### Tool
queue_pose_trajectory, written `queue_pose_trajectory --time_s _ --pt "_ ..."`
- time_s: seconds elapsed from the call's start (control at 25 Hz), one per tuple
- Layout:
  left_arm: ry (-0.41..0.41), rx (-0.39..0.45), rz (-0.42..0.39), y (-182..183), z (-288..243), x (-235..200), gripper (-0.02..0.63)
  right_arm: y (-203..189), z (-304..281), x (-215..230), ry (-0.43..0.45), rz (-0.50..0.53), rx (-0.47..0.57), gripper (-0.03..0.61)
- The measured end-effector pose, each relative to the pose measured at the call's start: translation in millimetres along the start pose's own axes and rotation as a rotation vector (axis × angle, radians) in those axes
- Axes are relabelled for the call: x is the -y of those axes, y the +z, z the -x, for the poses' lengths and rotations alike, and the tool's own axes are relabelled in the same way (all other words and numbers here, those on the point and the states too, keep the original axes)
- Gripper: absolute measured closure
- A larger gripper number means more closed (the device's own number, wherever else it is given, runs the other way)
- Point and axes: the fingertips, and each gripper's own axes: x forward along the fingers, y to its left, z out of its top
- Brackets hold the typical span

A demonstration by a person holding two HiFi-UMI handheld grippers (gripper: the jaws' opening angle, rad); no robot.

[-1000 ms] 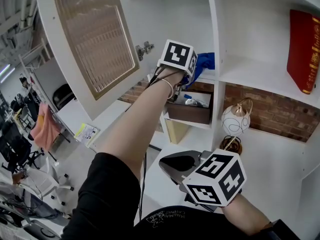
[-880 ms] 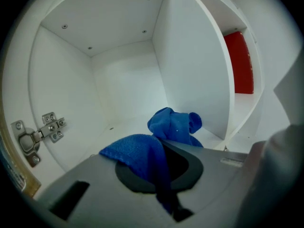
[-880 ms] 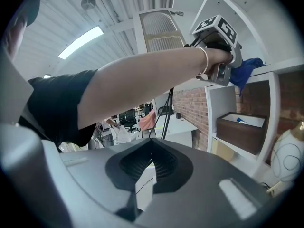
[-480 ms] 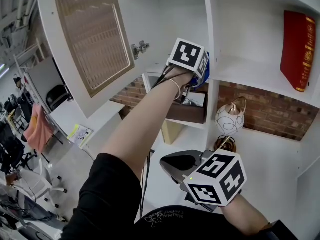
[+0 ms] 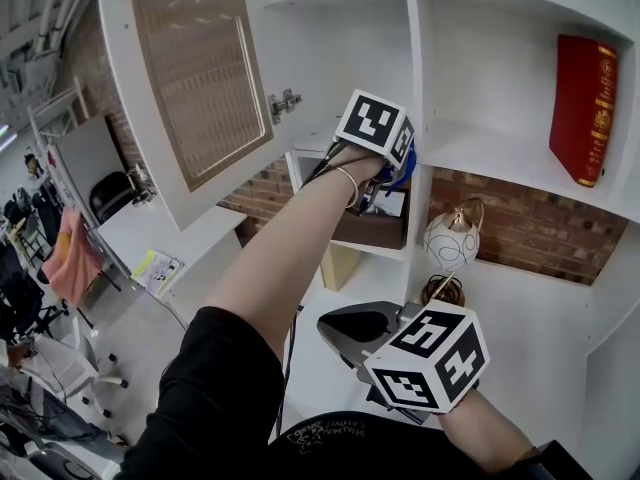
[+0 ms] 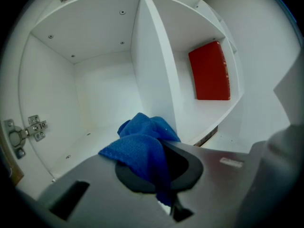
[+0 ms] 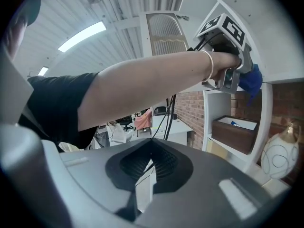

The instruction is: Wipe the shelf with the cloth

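Observation:
My left gripper (image 5: 392, 171) is raised into the open cabinet compartment and is shut on a blue cloth (image 6: 142, 146). The cloth bunches out of the jaws over the white shelf (image 6: 84, 147), close to the upright divider (image 6: 153, 75). In the head view only a corner of the blue cloth (image 5: 405, 173) shows past the marker cube. My right gripper (image 5: 343, 329) hangs low in front of my body, shut, with nothing between its jaws (image 7: 149, 169).
The cabinet door (image 5: 195, 68) stands open at the left, its hinge (image 6: 27, 130) on the side wall. A red book (image 5: 585, 108) leans in the neighbouring compartment. Below are a brown box (image 5: 375, 229) and a round white ornament (image 5: 448, 242) against a brick wall.
My left gripper with the cloth has shifted a little to the right along the shelf, toward the divider. The right gripper has stayed put.

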Motion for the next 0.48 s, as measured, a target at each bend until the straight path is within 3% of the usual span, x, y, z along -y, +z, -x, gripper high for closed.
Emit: queue_pose_trajectory --time_s 0.16,0.36,0.48 --pt "-0.021 0.06 0.061 -2 6 3 0.607 -2 9 -5 -0.022 -0.021 0.017 0.574" --pt "-0.176 0.042 0.089 -34 18 41 0.606 -6 21 -25 -0.054 -0.009 0.006 0.574" --pt "-0.274 0.171 0.171 -55 34 69 0.606 -13 42 -30 -0.101 -0.006 0.013 0.574"
